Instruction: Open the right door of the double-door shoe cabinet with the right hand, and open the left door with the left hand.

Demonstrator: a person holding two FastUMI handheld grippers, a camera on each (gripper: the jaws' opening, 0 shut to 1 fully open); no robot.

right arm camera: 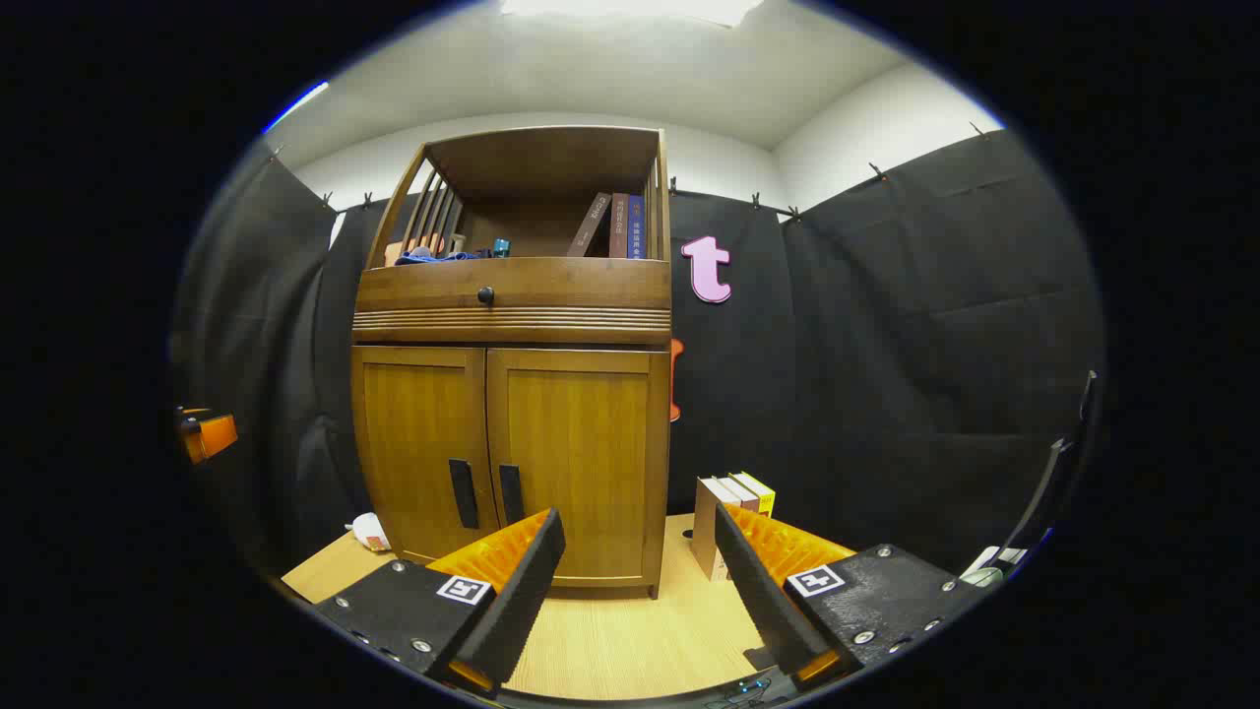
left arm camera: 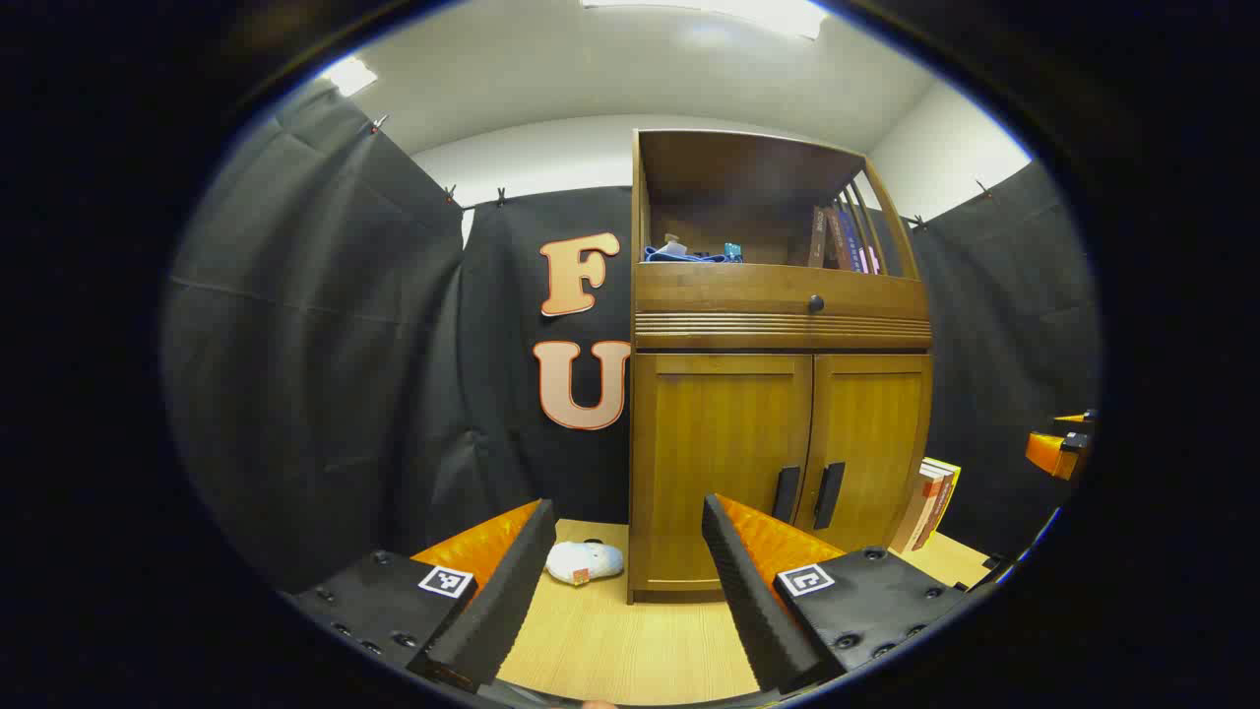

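A brown wooden shoe cabinet (left arm camera: 778,394) (right arm camera: 512,394) stands on the light wooden floor, both lower doors closed. The left door (left arm camera: 719,463) (right arm camera: 418,448) and right door (left arm camera: 871,443) (right arm camera: 581,458) each carry a dark vertical handle (left arm camera: 786,492) (left arm camera: 829,494) (right arm camera: 462,493) (right arm camera: 511,493) by the centre seam. My left gripper (left arm camera: 620,601) is open in front of the cabinet's left side, short of it, nothing between its fingers. My right gripper (right arm camera: 640,591) is open before the right door, also apart from it.
Books (left arm camera: 930,502) (right arm camera: 733,522) lean beside the cabinet's right side. A white soft toy (left arm camera: 585,561) (right arm camera: 370,532) lies on the floor at its left. Above the doors are a drawer with a round knob (left arm camera: 815,303) (right arm camera: 485,293) and an open shelf holding books. Black cloth walls surround.
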